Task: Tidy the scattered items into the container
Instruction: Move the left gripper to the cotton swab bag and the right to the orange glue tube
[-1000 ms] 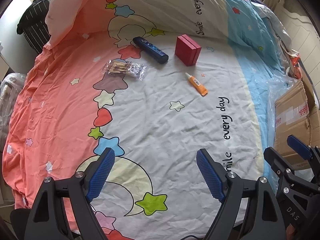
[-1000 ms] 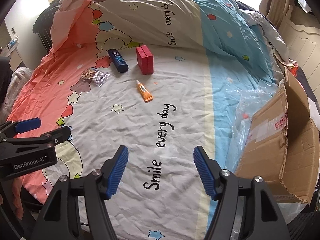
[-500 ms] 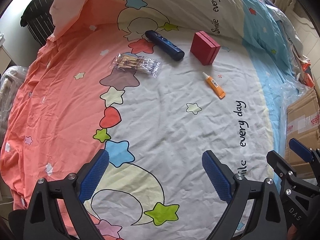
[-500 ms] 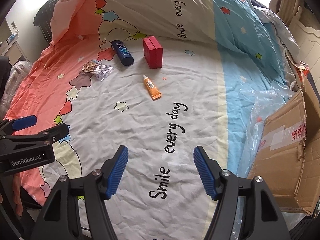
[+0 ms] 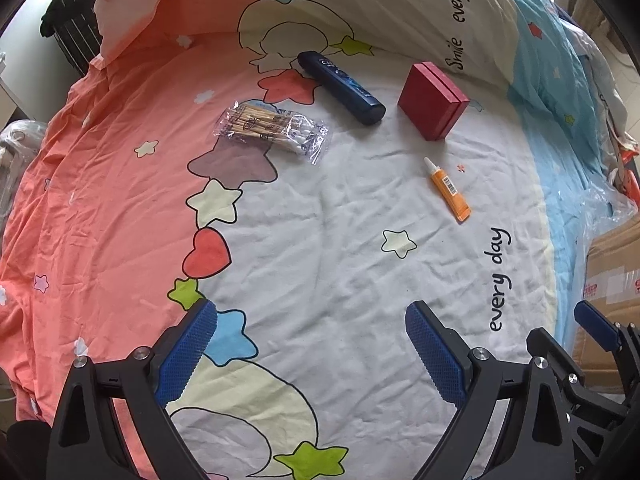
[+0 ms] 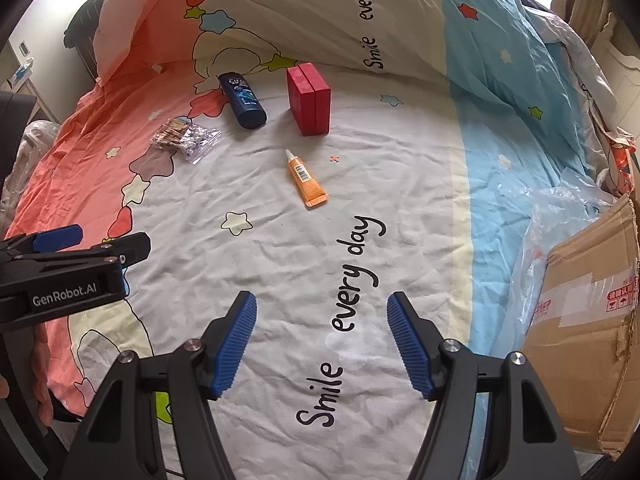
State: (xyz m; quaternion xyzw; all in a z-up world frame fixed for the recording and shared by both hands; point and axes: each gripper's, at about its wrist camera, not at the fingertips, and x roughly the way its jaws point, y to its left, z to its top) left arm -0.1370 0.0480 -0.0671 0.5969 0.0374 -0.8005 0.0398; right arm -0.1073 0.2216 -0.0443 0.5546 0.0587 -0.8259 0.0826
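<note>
Several items lie on the bedsheet far ahead of both grippers: a red box (image 5: 432,100) (image 6: 309,98), a dark blue bottle (image 5: 342,87) (image 6: 242,100), an orange tube (image 5: 448,190) (image 6: 306,178) and a clear bag of wooden sticks (image 5: 272,128) (image 6: 184,140). My left gripper (image 5: 311,312) hangs wide open over the sheet with nothing between its fingers. Over the "Smile every day" print, my right gripper (image 6: 321,300) is open and empty too. The cardboard box (image 6: 580,320) (image 5: 612,280) stands at the bed's right edge, right of both grippers.
A crumpled clear plastic bag (image 6: 540,216) lies between the sheet and the cardboard box. A folded quilt (image 6: 320,12) rises behind the items. A dark striped object (image 5: 76,28) sits off the bed at the back left. A person's hand (image 6: 40,360) shows at the left edge.
Both grippers have come forward and lower toward the items, which now look larger. The left jaws have spread wider. The items have not moved.
</note>
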